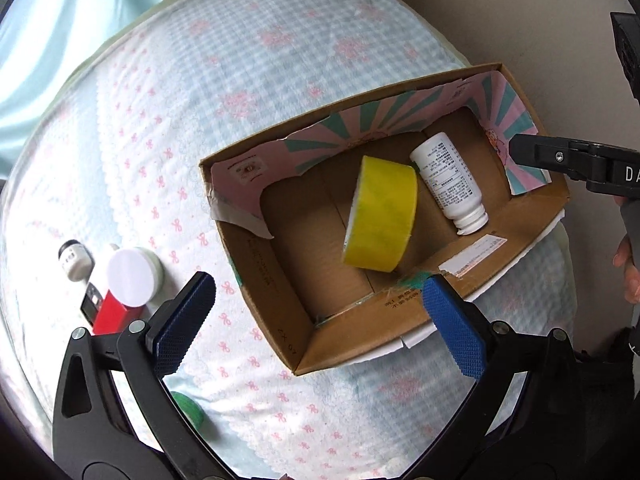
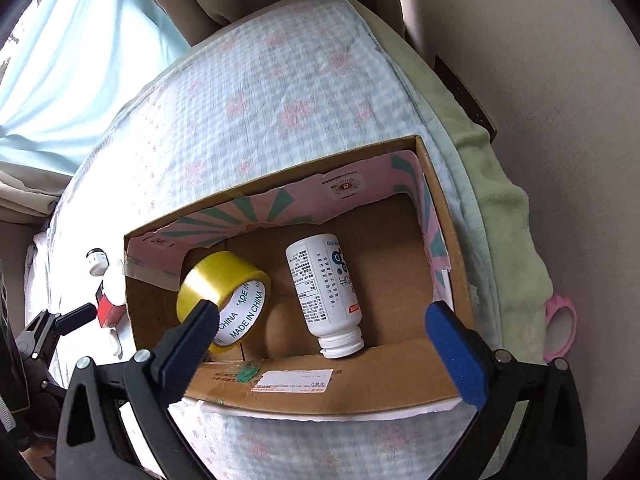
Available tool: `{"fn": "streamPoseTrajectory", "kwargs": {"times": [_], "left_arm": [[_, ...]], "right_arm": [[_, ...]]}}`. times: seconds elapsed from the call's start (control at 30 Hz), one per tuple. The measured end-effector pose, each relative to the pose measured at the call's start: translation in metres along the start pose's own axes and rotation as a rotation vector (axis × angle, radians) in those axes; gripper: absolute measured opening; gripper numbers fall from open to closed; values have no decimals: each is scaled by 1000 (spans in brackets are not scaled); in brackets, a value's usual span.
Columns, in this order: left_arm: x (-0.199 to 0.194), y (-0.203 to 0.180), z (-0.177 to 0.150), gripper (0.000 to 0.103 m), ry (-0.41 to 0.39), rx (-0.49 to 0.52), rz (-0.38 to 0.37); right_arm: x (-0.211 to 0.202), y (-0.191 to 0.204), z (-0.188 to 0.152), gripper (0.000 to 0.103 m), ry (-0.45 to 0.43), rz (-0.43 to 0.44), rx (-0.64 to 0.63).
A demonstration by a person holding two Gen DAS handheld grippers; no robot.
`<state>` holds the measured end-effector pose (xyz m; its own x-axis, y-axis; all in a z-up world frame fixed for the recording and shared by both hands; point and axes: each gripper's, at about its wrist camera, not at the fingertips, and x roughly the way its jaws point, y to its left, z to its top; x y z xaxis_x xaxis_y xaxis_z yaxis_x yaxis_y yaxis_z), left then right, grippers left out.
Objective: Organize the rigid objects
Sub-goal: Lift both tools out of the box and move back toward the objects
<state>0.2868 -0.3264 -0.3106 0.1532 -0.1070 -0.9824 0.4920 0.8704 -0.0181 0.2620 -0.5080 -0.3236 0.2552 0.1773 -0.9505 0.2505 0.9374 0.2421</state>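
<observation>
An open cardboard box (image 1: pixel 360 340) lies on a quilted bed cover. In it, a yellow tape roll (image 1: pixel 380 216) stands tilted on its edge, and a white pill bottle (image 1: pixel 448 180) lies on its side with its open neck toward me. My left gripper (image 1: pixel 320 320) hangs open over the box's near left corner, with nothing between its blue pads. My right gripper (image 2: pixel 324 348) is open too, above the box's near wall (image 2: pixel 380 372). Its left pad overlaps the tape roll (image 2: pixel 224 300) in view, and the bottle (image 2: pixel 326 292) lies just beyond. Neither gripper holds anything.
Left of the box on the cover are a small black-capped bottle (image 1: pixel 74 262), a white round jar (image 1: pixel 134 276) and a red block with a black end (image 1: pixel 116 314). A green object (image 1: pixel 188 408) shows under my left gripper. A pink tape roll (image 2: pixel 560 328) sits by the green blanket's edge.
</observation>
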Motion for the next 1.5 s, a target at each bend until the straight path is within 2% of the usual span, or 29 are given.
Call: {"fn": "streamPoseTrajectory", "kwargs": {"times": [0.27,0.43,0.6,0.8,0.93,1.13,1.3,1.5], "left_arm": [[-44,-2,-9,103,-62,-8,-17],[-80,6,-29,103,-108,-33,-17],[-117,27,-60,103,-154,-90,-9],[-155,66,-109,103,-206,-195,42],[-174,100,-147,103,-220,-283,59],[-183,144,-204,103,-216,-382,89],[-182,172,-240,103,-201,-436,82],[-169,199,-274,103,-191,-518,90]], "right_arm": [[-32,12,-8,103,-13,-43,-29],[-62,27,-16,103,-48,-59,-49],[-94,51,-28,103,-101,-71,-103],[-125,91,-41,103,-156,-65,-154],[-139,119,-51,103,-174,-15,-189],[-144,171,-70,103,-195,26,-280],[-139,217,-84,103,-185,43,-363],[-108,278,-84,103,-136,54,-535]]}}
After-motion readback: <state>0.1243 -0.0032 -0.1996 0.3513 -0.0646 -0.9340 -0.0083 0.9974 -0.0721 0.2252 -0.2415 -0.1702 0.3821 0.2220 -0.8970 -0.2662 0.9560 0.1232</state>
